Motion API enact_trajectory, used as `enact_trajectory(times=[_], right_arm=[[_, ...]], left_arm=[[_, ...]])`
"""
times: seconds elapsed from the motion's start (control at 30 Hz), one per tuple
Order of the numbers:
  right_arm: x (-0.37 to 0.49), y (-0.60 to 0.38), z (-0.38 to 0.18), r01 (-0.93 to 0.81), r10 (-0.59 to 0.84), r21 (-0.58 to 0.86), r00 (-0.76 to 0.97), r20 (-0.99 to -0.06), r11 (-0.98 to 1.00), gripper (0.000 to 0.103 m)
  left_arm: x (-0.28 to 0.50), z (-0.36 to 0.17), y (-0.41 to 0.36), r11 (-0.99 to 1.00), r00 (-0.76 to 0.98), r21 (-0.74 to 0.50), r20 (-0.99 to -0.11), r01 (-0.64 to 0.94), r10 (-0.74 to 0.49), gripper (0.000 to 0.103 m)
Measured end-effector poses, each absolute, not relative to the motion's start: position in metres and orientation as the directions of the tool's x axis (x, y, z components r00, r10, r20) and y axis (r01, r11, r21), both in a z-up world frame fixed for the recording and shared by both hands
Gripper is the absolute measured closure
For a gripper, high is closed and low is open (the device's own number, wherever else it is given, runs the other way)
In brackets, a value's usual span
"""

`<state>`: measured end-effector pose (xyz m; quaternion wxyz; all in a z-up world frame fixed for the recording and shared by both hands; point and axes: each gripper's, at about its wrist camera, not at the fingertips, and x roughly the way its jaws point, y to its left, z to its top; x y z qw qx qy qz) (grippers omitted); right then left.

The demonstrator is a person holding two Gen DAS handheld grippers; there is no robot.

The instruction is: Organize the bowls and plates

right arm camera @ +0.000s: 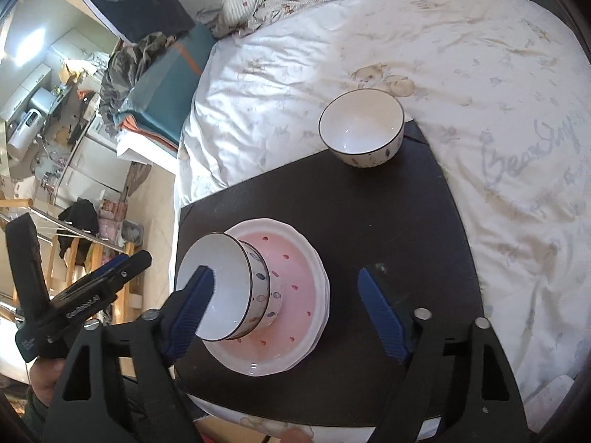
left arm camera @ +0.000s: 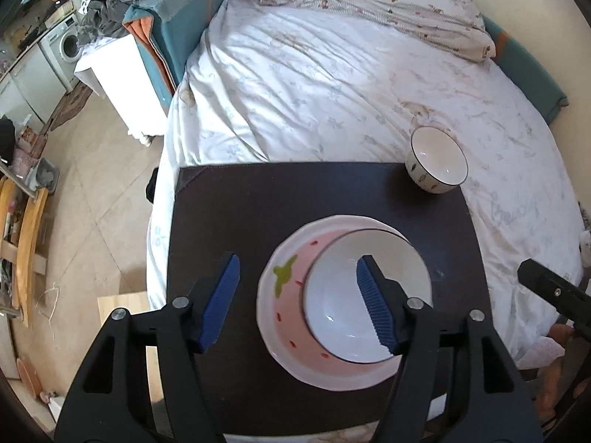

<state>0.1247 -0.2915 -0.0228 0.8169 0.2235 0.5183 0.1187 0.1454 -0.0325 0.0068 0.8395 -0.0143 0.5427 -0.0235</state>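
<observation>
A pink strawberry-pattern plate with a white rim lies on a black mat. A white dark-rimmed bowl stands on the plate. My left gripper hovers over them, open and holding nothing; one blue pad is over the bowl, the other over the mat. In the right wrist view the same bowl and plate sit below my right gripper, which is wide open and empty. A second bowl stands upright at the mat's far right corner.
The black mat lies on a bed with a white sheet and a rumpled quilt at the far end. The floor drops off left of the bed, with wooden furniture. A hand holds the left gripper's body.
</observation>
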Motion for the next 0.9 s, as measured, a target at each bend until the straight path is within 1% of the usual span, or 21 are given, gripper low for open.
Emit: enact_trajectory(times=[0.03,0.07,0.1,0.17,0.3,0.43,0.47,0.53,0.67,0.8,0.9], right_arm=[[0.124,-0.295,-0.020,0.043,0.405,0.474,0.454,-0.794,0.880,0.007],[0.125,-0.297,-0.018,0.047,0.392,0.464,0.465,-0.794,0.884,0.001],[0.126,-0.299,-0.016,0.053,0.377,0.455,0.481,-0.792,0.889,0.000],[0.129,-0.305,-0.011,0.054,0.351,0.439,0.517,-0.781,0.897,0.000],[0.138,-0.319,-0.004,0.061,0.315,0.419,0.565,-0.763,0.906,0.000],[0.152,-0.345,-0.003,0.112,0.282,0.424,0.594,-0.754,0.899,0.000],[0.157,-0.353,-0.003,0.131,0.270,0.426,0.601,-0.752,0.895,0.000],[0.166,-0.365,-0.006,0.154,0.261,0.433,0.607,-0.751,0.888,0.000],[0.184,-0.381,-0.015,0.192,0.262,0.448,0.590,-0.763,0.873,0.000],[0.202,-0.392,-0.023,0.220,0.247,0.440,0.580,-0.777,0.870,0.000],[0.215,-0.400,-0.031,0.250,0.234,0.431,0.559,-0.796,0.867,0.000]], left_arm=[[0.147,0.008,-0.037,0.999,0.402,-0.043,-0.914,0.013,-0.045,0.040],[0.149,0.010,-0.040,0.999,0.401,-0.039,-0.915,0.009,-0.039,0.040],[0.150,0.012,-0.043,0.999,0.401,-0.031,-0.915,0.008,-0.032,0.040],[0.154,0.019,-0.051,1.000,0.410,-0.005,-0.912,0.005,-0.007,0.040],[0.168,0.028,-0.068,1.000,0.407,0.006,-0.914,0.010,0.001,0.040],[0.181,0.035,-0.090,0.997,0.434,0.063,-0.900,0.034,0.042,0.040],[0.184,0.035,-0.094,0.998,0.437,0.055,-0.899,0.041,0.032,0.040],[0.192,0.034,-0.101,0.998,0.432,0.000,-0.902,0.065,-0.028,0.040],[0.207,0.029,-0.113,0.996,0.407,-0.068,-0.909,0.060,-0.087,0.040],[0.231,0.018,-0.131,0.999,0.356,-0.026,-0.934,0.037,-0.038,0.040],[0.249,0.010,-0.141,0.999,0.338,-0.031,-0.940,0.027,-0.038,0.040]])
